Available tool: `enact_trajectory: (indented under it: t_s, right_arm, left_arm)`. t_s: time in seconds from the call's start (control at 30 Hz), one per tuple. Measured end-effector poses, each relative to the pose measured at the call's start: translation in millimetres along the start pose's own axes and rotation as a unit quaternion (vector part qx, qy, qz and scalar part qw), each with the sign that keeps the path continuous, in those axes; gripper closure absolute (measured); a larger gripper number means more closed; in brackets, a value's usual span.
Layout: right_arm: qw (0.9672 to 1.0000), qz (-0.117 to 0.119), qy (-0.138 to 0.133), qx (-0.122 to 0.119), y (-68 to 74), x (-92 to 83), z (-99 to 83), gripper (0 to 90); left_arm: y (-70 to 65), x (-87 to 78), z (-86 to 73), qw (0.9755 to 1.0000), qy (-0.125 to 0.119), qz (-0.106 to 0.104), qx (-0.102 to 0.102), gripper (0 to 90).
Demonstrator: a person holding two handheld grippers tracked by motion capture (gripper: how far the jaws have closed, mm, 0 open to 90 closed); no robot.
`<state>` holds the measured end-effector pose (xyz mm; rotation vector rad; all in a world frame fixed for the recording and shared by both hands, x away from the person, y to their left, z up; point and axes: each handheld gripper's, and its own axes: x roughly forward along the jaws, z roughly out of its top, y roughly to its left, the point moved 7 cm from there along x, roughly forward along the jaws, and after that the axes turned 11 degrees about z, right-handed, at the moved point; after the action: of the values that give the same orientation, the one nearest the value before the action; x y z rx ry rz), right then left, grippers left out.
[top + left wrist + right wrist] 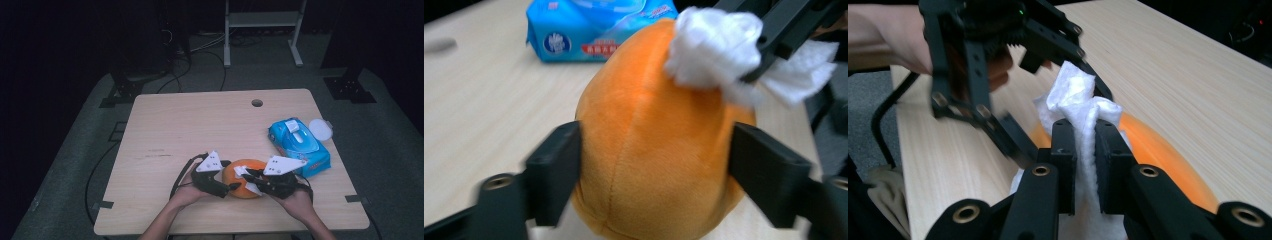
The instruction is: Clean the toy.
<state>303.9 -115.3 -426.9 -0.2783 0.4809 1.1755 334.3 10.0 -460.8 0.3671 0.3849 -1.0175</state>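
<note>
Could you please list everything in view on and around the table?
plush toy: one, orange, near table edge, between the left gripper's jaws.
wipe: one, white, bunched, on the toy's top.
wet-wipes pack: one, blue, right side.
lid: one, white, beside the pack.
table: one, light wood.
metal frame: one, grey, behind the table.
left gripper: black, around the toy.
right gripper: black, clamping the wipe.
hands: two, bottom edge.

Dim room, grey floor (60, 165), metal rack (262, 30).
</note>
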Motion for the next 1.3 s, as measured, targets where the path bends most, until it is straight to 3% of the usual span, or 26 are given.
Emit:
enact_trajectory:
  t_s: [0.07, 0.17, 0.23, 0.37, 0.4, 0.43, 0.53, 0.57, 0.6, 0.67, 0.73, 0.83, 0.87, 0.93, 1.0, 1.07, 1.17, 1.23, 1.3]
  right_arm:
    - [1.0000, 0.004, -0.003, -0.001, 3.2, 1.9, 1.8, 79.5]
    - [0.9999, 0.004, -0.003, -0.017, 10.6, 9.0, 6.2, 79.5]
    - [0.9996, -0.010, -0.003, -0.027, 10.1, 8.6, 8.5, 79.5]
    - [0.9992, -0.038, 0.000, -0.012, -6.4, -5.6, 3.3, 79.6]
    - [0.9994, -0.032, -0.007, 0.010, -12.2, -11.4, -1.0, 79.5]
    - [0.9994, -0.032, -0.007, 0.010, -12.2, -11.4, -1.0, 79.5]
    - [0.9996, -0.026, -0.009, 0.009, -7.9, -8.0, 0.1, 79.5]
    - [0.9997, -0.021, -0.010, 0.003, -4.0, -4.1, 2.0, 79.5]
    - [0.9997, -0.019, -0.003, -0.013, 1.6, 3.2, 3.6, 79.4]
    - [0.9997, -0.018, 0.001, -0.016, 2.5, 4.7, 3.6, 79.5]
    - [0.9996, -0.022, 0.001, -0.015, -1.0, 1.4, 3.7, 79.5]
    - [0.9991, -0.041, 0.004, -0.003, -14.3, -10.8, -2.1, 79.5]
    - [0.9990, -0.039, -0.007, 0.018, -19.8, -15.8, -7.1, 79.5]
    - [0.9990, -0.038, -0.010, 0.021, -19.2, -15.9, -7.8, 79.5]
    - [0.9991, -0.039, -0.010, 0.008, -12.6, -11.8, -4.8, 79.5]
    - [0.9997, -0.019, -0.011, -0.006, -2.2, -2.1, -0.3, 79.5]
    - [0.9995, -0.018, 0.004, -0.026, 3.7, 6.7, 0.5, 79.4]
    - [0.9997, -0.019, 0.001, -0.015, -3.9, 0.5, -0.2, 79.4]
    - [0.9993, -0.036, 0.001, -0.001, -15.1, -10.3, -4.9, 79.5]
  left_arm:
    - [-8.4, -0.1, 2.5, 0.9991, -0.019, 0.008, 0.036, 29.7]
    - [-19.2, -0.8, 2.7, 0.9951, -0.026, 0.011, 0.095, 34.5]
    - [-21.8, -1.8, 1.7, 0.9940, -0.025, 0.010, 0.106, 35.0]
    - [-19.2, -2.9, -1.6, 0.9950, -0.022, 0.003, 0.098, 33.9]
    - [-18.7, -1.9, -1.0, 0.9956, -0.024, 0.000, 0.090, 27.3]
    - [-19.1, 0.2, 0.8, 0.9969, -0.024, -0.002, 0.075, 27.3]
    - [-19.6, 8.3, 1.7, 0.9986, 0.000, -0.002, 0.054, 12.6]
    - [-20.3, 8.1, 1.0, 0.9983, -0.002, -0.001, 0.059, 14.1]
    - [-20.4, 6.7, 0.1, 0.9980, -0.005, 0.001, 0.063, 22.1]
    - [-17.3, 2.5, -2.8, 0.9979, -0.006, 0.002, 0.065, 25.3]
    - [-15.2, 1.3, -4.2, 0.9984, -0.006, 0.002, 0.057, 29.2]
    - [-14.7, 2.3, -3.1, 0.9987, -0.012, 0.003, 0.049, 28.2]
    - [-16.8, 3.4, -1.7, 0.9984, -0.017, 0.005, 0.054, 27.1]
    - [-23.6, 5.4, 0.6, 0.9964, -0.014, 0.010, 0.083, 26.6]
    - [-29.2, 5.5, 2.2, 0.9944, -0.018, 0.007, 0.104, 26.4]
    - [-34.5, 5.5, 1.3, 0.9916, -0.015, 0.005, 0.129, 26.4]
    - [-31.8, 2.5, -2.3, 0.9923, -0.013, 0.001, 0.123, 28.4]
    - [-27.2, 0.7, -4.6, 0.9936, -0.010, 0.000, 0.113, 30.0]
    - [-21.5, -1.2, -7.7, 0.9951, -0.005, -0.003, 0.099, 30.1]
